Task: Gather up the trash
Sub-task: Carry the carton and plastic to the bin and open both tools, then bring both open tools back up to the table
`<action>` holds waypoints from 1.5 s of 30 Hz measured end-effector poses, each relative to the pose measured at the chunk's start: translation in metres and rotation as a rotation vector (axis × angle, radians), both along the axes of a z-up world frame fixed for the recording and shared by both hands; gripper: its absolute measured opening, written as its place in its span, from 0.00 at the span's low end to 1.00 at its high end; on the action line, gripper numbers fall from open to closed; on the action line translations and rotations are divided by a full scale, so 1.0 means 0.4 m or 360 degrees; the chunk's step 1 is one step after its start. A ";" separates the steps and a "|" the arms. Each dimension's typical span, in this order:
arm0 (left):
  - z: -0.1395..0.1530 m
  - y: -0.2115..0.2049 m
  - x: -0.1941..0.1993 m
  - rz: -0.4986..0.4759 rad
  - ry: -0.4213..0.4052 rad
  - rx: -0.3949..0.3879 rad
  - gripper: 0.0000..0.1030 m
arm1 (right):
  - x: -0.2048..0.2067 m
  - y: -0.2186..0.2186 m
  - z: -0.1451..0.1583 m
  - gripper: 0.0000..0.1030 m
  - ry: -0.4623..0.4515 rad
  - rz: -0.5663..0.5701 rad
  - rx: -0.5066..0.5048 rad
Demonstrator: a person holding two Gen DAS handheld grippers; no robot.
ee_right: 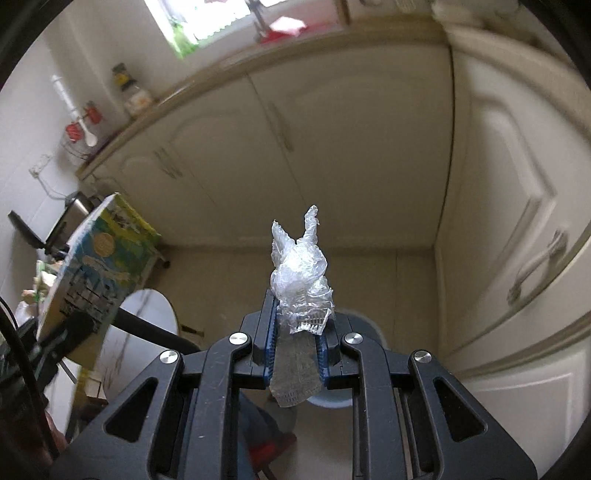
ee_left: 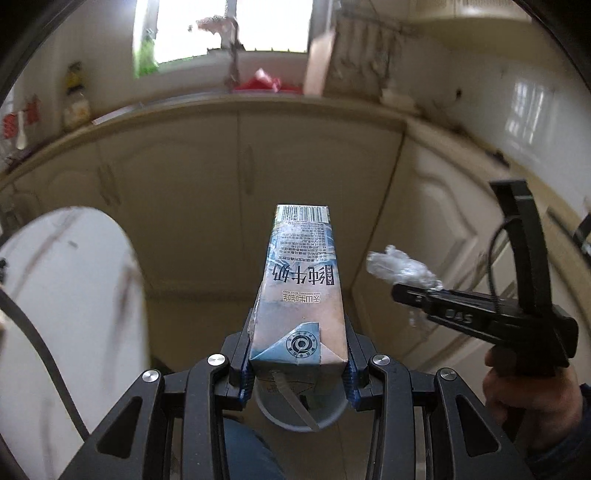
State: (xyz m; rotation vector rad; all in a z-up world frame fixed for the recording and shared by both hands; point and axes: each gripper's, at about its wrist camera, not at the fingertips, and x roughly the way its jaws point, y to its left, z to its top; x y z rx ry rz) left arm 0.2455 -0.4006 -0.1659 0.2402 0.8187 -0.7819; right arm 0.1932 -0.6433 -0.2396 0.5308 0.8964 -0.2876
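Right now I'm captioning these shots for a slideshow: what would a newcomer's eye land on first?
First the milk carton, clamped dead centre in the left tongs and jutting toward the cream cupboard doors. Then the crumpled clear plastic wrap pinched in the right tongs, also mid-picture. Below both, a round grey bin peeks out on the floor.

Cream cabinet doors [ee_right: 332, 147] fill the middle of both views, meeting a second run of cream doors [ee_right: 517, 206] at a corner on their right. A countertop edge [ee_left: 236, 99] runs just above the cabinets. Above that counter a bright window [ee_left: 229, 26] lets in daylight, with red items [ee_left: 266, 83] at the sill. Left of the cabinets stand jars [ee_right: 133, 92] against a pale wall. Below the cabinets lies a beige floor [ee_right: 388, 277].
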 end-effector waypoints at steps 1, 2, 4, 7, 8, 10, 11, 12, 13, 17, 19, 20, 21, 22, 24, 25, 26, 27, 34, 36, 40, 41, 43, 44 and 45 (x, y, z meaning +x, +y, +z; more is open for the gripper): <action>-0.031 -0.024 0.009 -0.0013 0.0028 0.0039 0.33 | 0.005 -0.008 -0.027 0.17 0.0027 -0.0001 0.0021; -0.057 -0.043 0.035 -0.0018 0.0055 0.0065 0.33 | 0.013 -0.018 -0.074 0.17 0.0074 -0.0005 0.0059; -0.118 -0.076 0.075 -0.0014 0.0131 0.0126 0.33 | 0.028 -0.028 -0.145 0.17 0.0131 -0.0011 0.0141; -0.197 -0.113 0.126 0.0000 0.0233 0.0205 0.33 | 0.049 -0.043 -0.246 0.17 0.0216 -0.0023 0.0239; -0.219 -0.124 0.144 0.0004 0.0269 0.0228 0.33 | 0.054 -0.046 -0.275 0.17 0.0241 -0.0029 0.0266; -0.264 -0.152 0.184 0.0014 0.0312 0.0281 0.34 | 0.068 -0.053 -0.316 0.17 0.0271 -0.0034 0.0310; -0.285 -0.165 0.202 0.0019 0.0325 0.0306 0.34 | 0.076 -0.057 -0.338 0.17 0.0285 -0.0036 0.0335; -0.301 -0.177 0.216 0.0017 0.0343 0.0325 0.34 | 0.085 -0.062 -0.360 0.17 0.0298 -0.0038 0.0359; -0.317 -0.188 0.228 0.0012 0.0366 0.0339 0.34 | 0.093 -0.066 -0.377 0.17 0.0310 -0.0036 0.0381; -0.381 -0.243 0.274 -0.0015 0.0469 0.0390 0.37 | 0.106 -0.070 -0.426 0.21 0.0344 -0.0033 0.0420; -0.405 -0.262 0.288 -0.0013 0.0504 0.0412 0.46 | 0.105 -0.085 -0.452 0.24 0.0364 -0.0051 0.0443; -0.409 -0.268 0.297 0.0007 0.0492 0.0409 0.52 | 0.108 -0.087 -0.465 0.33 0.0381 -0.0065 0.0467; -0.409 -0.280 0.298 0.0016 0.0481 0.0407 0.58 | 0.109 -0.091 -0.475 0.38 0.0389 -0.0071 0.0480; -0.410 -0.286 0.295 0.0022 0.0473 0.0408 0.60 | 0.111 -0.093 -0.481 0.53 0.0394 -0.0083 0.0495; -0.406 -0.295 0.293 0.0034 0.0460 0.0402 0.63 | 0.095 -0.097 -0.486 0.70 0.0387 -0.0107 0.0497; -0.403 -0.294 0.287 0.0040 0.0449 0.0403 0.65 | 0.090 -0.098 -0.486 0.80 0.0389 -0.0116 0.0491; -0.403 -0.286 0.287 0.0043 0.0437 0.0403 0.67 | 0.085 -0.097 -0.483 0.86 0.0393 -0.0145 0.0481; -0.398 -0.290 0.282 0.0043 0.0419 0.0398 0.70 | 0.079 -0.100 -0.484 0.88 0.0388 -0.0161 0.0481; -0.332 -0.250 0.180 0.0023 0.0278 0.0333 0.76 | 0.022 -0.111 -0.419 1.00 0.0338 -0.0266 0.0434; -0.294 -0.239 0.161 0.0031 0.0229 0.0289 0.78 | 0.009 -0.101 -0.370 1.00 0.0306 -0.0278 0.0390; -0.190 -0.173 0.105 0.0029 0.0090 0.0171 0.79 | -0.009 -0.075 -0.239 1.00 0.0169 -0.0295 0.0313; -0.161 -0.160 0.091 0.0031 0.0043 0.0143 0.81 | -0.012 -0.066 -0.201 1.00 0.0122 -0.0297 0.0294; -0.086 -0.123 0.056 0.0051 -0.0074 0.0070 0.87 | -0.019 -0.052 -0.139 1.00 0.0041 -0.0307 0.0265; -0.058 -0.101 0.042 0.0064 -0.0128 0.0034 0.90 | -0.023 -0.038 -0.086 1.00 -0.0027 -0.0308 0.0245; -0.028 -0.080 0.018 0.0090 -0.0185 -0.0001 0.95 | -0.025 -0.025 -0.047 1.00 -0.0076 -0.0303 0.0226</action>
